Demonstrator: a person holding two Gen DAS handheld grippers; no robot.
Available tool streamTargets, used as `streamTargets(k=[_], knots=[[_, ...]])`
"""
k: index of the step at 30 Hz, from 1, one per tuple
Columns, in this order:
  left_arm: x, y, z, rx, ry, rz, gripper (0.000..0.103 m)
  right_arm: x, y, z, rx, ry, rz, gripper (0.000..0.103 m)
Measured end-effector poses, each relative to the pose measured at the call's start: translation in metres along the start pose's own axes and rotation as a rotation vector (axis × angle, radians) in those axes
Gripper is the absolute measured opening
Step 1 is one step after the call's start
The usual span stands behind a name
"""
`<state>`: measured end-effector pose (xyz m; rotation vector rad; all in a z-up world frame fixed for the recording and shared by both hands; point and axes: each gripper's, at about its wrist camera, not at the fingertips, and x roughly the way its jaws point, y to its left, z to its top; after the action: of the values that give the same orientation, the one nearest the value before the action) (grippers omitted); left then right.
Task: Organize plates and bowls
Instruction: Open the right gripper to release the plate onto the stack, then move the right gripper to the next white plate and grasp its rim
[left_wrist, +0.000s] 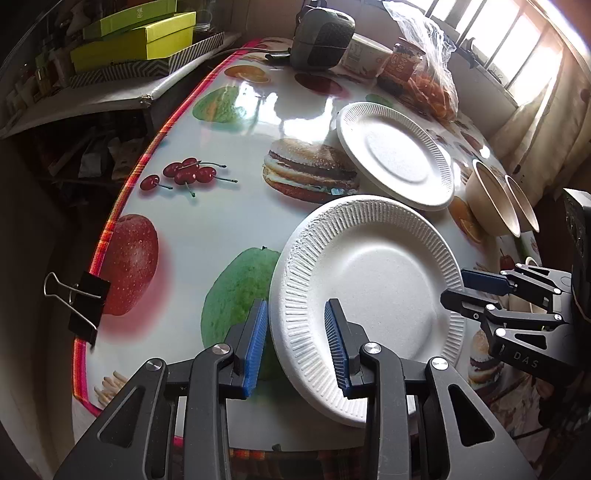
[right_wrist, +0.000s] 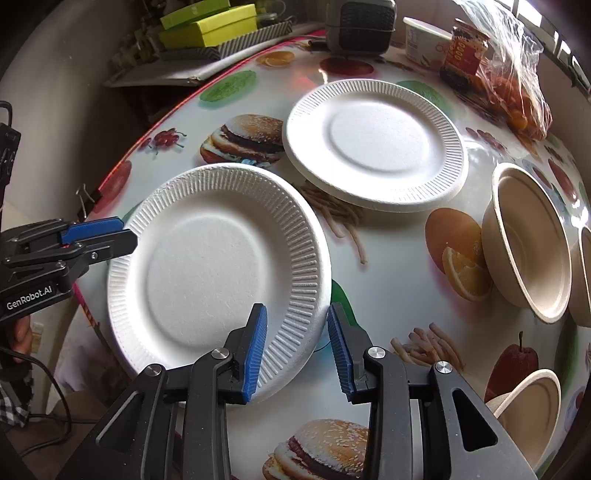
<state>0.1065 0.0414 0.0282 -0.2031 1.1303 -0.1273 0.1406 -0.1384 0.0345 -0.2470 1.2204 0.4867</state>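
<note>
A white ribbed plate (left_wrist: 365, 295) is seen tilted off the table (left_wrist: 229, 110) near its front left edge, its rim set between both pairs of jaws. On its left rim, the left gripper (left_wrist: 297, 347) is parted, neither blue pad clearly pressed to the rim. On its right rim, the right gripper (right_wrist: 297, 350) is likewise parted, a gap showing beside the rim. Both grippers are pitched steeply downward. A second plate (right_wrist: 375, 146) lies toward the middle, bowls (right_wrist: 528, 240) by the right edge.

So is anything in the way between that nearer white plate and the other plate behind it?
Nothing visible. Only tablecloth lies between the near plate and the far plate; the bowls stand off to the right.
</note>
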Motion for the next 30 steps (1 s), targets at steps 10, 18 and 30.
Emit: streamTargets(k=[10,18,30], knots=[[0.0,0.002,0.002,-0.01,-0.003,0.001,0.033,-0.004,-0.003,0.0,0.007,-0.008,-0.005,0.037],[-0.008,0.005,0.009,-0.016,-0.039,0.002,0.034,-0.017,-0.008,0.004,0.021,-0.051,-0.009,0.042],[-0.021,-0.003,0.045,-0.006,-0.109,-0.036,0.044,-0.053,-0.042,0.026,0.091,-0.183,0.006,0.047]])
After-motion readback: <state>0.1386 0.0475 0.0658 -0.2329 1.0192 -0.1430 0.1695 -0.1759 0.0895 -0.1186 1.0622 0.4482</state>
